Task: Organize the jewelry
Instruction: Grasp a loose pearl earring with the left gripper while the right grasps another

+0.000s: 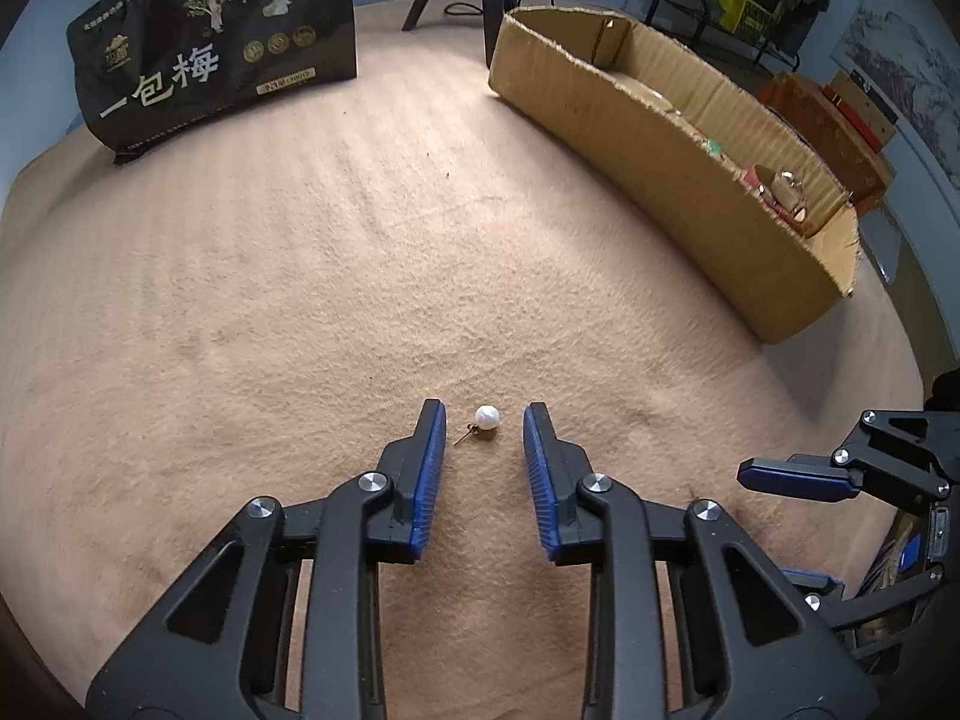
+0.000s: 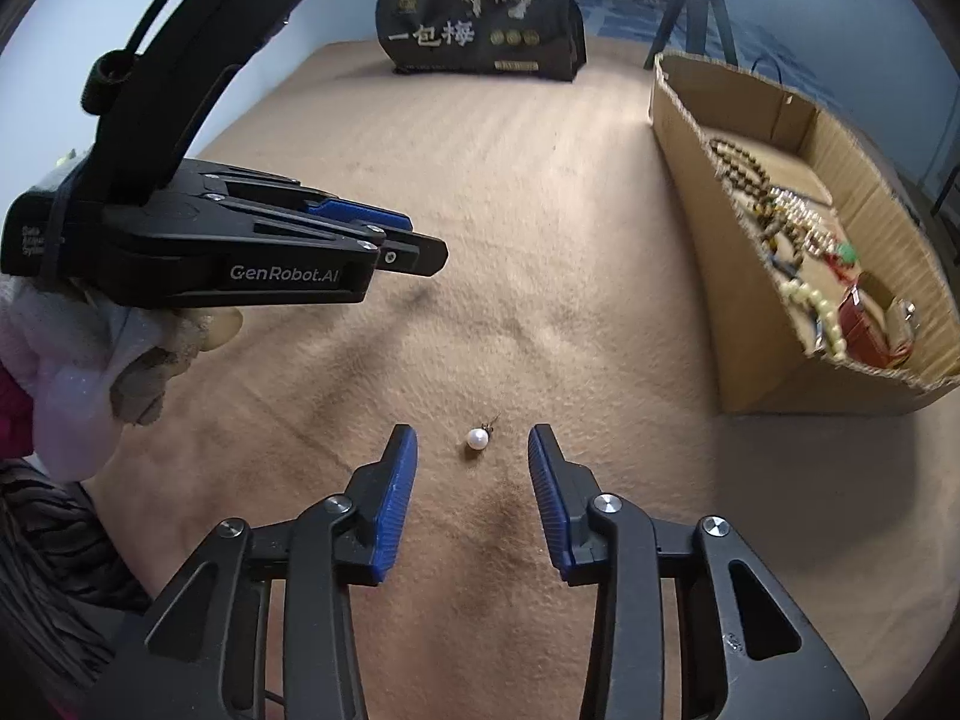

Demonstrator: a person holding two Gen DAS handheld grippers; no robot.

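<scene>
Far to our left, at the back of the tan carpet-like surface (image 1: 300, 252), stands a black bag (image 1: 216, 42) printed with gold trees and white Chinese characters. Moving right along the near edge, we hold the left gripper (image 1: 484, 426) low over the surface with its blue-padded fingers (image 1: 433, 462) spread, and a pearl earring (image 1: 485, 418) lies on the surface between the fingertips, touching neither; its thin post points toward the left finger. In the right wrist view the pearl earring (image 2: 477, 438) lies ahead of the right gripper (image 2: 472, 450), between its spread fingers (image 2: 396, 498) and clear of both. That view also shows the left gripper (image 2: 414, 240) from the side, raised at the left in a hand wearing a pale glove (image 2: 78, 360). From the left wrist view we see the right gripper (image 1: 798, 477) only partly, at the far right edge. Further right and back sits a long open cardboard box (image 2: 744, 312), well apart from the earring. Inside it we see a dark bead strand (image 2: 744, 174), a pale bead strand (image 2: 816, 306), a small green piece (image 2: 846, 252) and a red item (image 2: 861, 324) lying together.
</scene>
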